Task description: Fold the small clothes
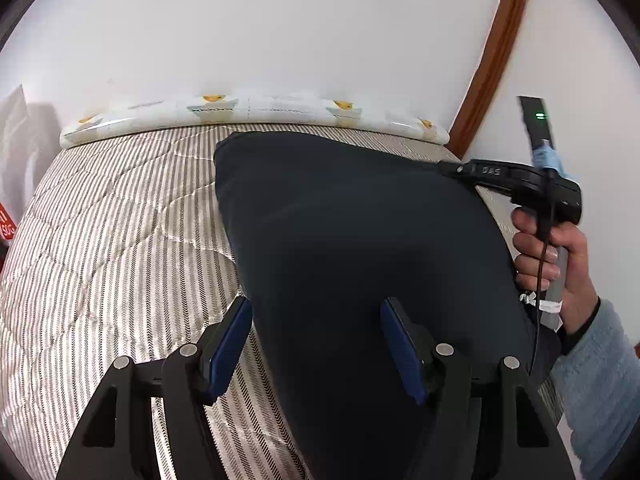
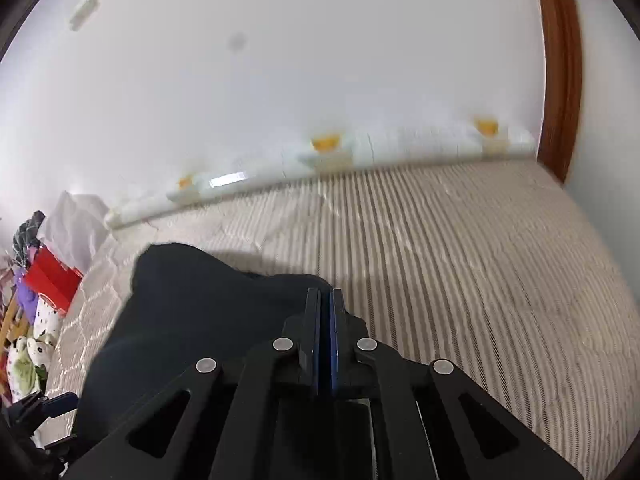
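Observation:
A dark navy garment (image 1: 352, 248) lies on the striped quilted bed (image 1: 120, 220). My left gripper (image 1: 316, 312) is open, its blue-padded fingers astride the garment's near left edge, just above it. My right gripper (image 2: 325, 300) is shut on the garment's (image 2: 192, 304) right edge and lifts it a little off the bed (image 2: 460, 260). In the left wrist view the right gripper (image 1: 452, 169) pinches the garment's far right corner, held by a hand in a light blue sleeve.
A white bolster with yellow prints (image 1: 256, 114) lies along the wall at the bed's far edge. A brown wooden frame (image 1: 496, 56) stands at the right. A pile of clothes and a red box (image 2: 52, 280) sit off the bed's left side.

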### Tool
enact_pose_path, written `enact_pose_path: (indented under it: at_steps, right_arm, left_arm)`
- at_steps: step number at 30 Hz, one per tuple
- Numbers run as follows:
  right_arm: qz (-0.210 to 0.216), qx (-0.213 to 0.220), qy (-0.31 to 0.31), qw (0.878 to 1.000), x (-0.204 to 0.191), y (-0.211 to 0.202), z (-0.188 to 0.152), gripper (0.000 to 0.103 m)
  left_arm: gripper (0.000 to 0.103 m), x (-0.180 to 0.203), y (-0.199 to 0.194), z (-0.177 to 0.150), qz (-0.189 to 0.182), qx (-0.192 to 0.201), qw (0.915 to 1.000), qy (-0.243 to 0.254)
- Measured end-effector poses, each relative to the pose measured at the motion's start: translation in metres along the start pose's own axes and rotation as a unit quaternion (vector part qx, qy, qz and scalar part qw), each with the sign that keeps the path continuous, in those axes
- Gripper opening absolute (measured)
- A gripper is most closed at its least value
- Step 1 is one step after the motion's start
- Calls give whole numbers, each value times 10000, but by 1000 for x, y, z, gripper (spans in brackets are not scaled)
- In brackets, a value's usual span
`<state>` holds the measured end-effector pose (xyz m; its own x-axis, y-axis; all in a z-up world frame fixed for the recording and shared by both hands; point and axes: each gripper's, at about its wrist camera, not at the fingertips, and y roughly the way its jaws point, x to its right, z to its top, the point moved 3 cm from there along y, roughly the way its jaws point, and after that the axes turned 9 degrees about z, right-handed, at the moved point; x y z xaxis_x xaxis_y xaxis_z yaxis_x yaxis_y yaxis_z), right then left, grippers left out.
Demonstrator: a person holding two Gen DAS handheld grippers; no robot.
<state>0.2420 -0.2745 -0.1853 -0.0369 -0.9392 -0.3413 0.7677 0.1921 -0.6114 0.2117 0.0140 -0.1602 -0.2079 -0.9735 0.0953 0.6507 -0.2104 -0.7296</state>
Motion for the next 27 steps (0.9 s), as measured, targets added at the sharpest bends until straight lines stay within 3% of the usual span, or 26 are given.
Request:
enact_pose_path:
  at_steps: [1,3,7,8,13,18,21,24,27]
  right_arm:
    - [15,-217,65,9997,3,3,-2,5]
    - [-105,-244,-16,9996,3,-6,-4,8]
    - [-229,-107,-77,9997,1,-57,-24,35]
    - [-184,-112,-90,9997,0,-66,-30,38]
    - [82,-252,-159,9995,-10,-97,-84,41]
    - [-542,-490,-184,9972,-1,-94,-127,41]
    - [-671,-271,-86,9973,-4,-112,-137,41]
    - [-456,105,27,9989,-17,-134,-141,41]
    - [-301,127,-103,9994,-37,-132,-148,41]
  left_arm:
    - [64,0,1,-1,4,-12,10000,1]
    - [64,-1,-1,-4,7,-33,10000,-49]
    - [64,-3,-12,-13,-12,-31,10000,-79]
    - [64,-3,-15,-16,-16,-26,10000,-80]
    - [64,0,-31,-35,71,-15,9999,-132]
    - [64,4,-49,-51,230,-8,9995,-202]
    - [64,8,-58,-59,388,-12,9990,-205]
    - [64,12,-66,-68,455,-58,9986,-259]
    - [64,13,-67,-75,561,-94,9980,-271]
